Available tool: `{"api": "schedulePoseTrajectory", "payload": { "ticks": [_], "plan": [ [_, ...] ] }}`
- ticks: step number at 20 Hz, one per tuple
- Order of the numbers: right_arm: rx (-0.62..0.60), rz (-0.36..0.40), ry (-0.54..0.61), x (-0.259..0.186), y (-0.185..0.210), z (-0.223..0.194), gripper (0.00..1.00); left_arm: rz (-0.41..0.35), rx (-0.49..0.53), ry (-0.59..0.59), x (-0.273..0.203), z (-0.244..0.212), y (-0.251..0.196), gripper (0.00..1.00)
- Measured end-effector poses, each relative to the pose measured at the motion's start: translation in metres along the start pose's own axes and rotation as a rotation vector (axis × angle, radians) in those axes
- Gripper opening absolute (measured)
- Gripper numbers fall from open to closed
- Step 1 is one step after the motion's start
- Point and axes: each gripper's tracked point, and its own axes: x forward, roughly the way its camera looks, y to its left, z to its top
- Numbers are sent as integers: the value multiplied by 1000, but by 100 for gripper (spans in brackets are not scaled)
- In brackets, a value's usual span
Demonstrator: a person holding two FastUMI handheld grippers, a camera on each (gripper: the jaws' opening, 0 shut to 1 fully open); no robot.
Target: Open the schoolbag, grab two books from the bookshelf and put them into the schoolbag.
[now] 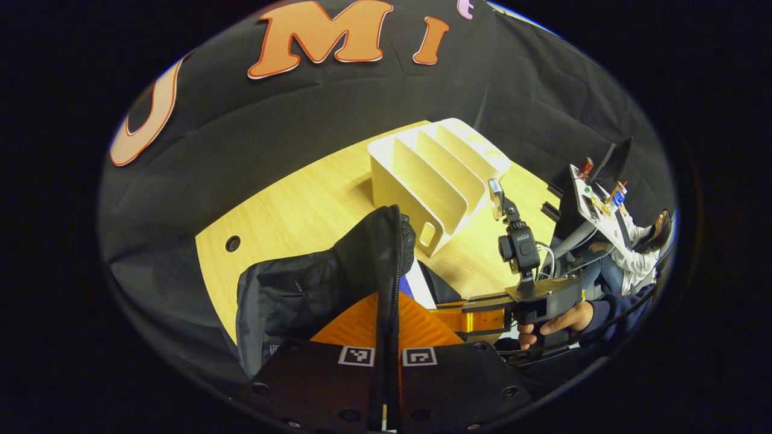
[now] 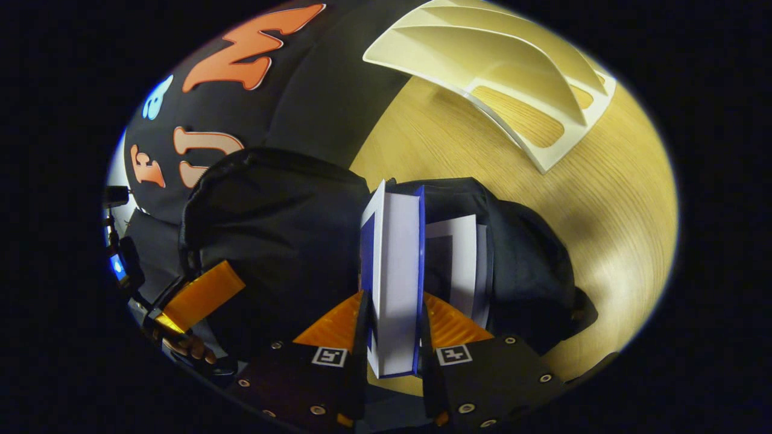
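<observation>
The left gripper point(image 1: 386, 337) points forward and slightly down, its two fingers pinched tight on the raised edge of the black fabric schoolbag point(image 1: 313, 283), holding the flap up over the light wooden table point(image 1: 289, 211). Across the bag, the right gripper point(image 2: 393, 337) reaches in from the other side, a hand point(image 1: 555, 325) wrapped round its handle, and its fingers clamp a blue-covered book with white pages point(image 2: 395, 271) upright, right over the bag's open mouth. A second book point(image 2: 461, 259) already stands inside, just beside it. The cream slotted bookshelf point(image 1: 434, 175) sits beyond the bag, on the table.
</observation>
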Motion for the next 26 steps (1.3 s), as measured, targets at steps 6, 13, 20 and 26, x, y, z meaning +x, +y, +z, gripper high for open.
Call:
{"api": "schedulePoseTrajectory", "payload": {
  "ticks": [6,13,20,26],
  "plan": [
    [-282,-142,29,-33,-13,19,68,64,-43,-41,5,3,-1,9],
    [-433,-196,-84,-102,-31,88,90,71,-91,-105,3,23,-46,38],
    [-591,-232,-259,-179,-34,169,98,143,-156,-214,7,68,-85,95],
    [-781,-213,-435,-246,-4,224,98,276,-218,-430,-5,132,-119,98]
  ]
}}
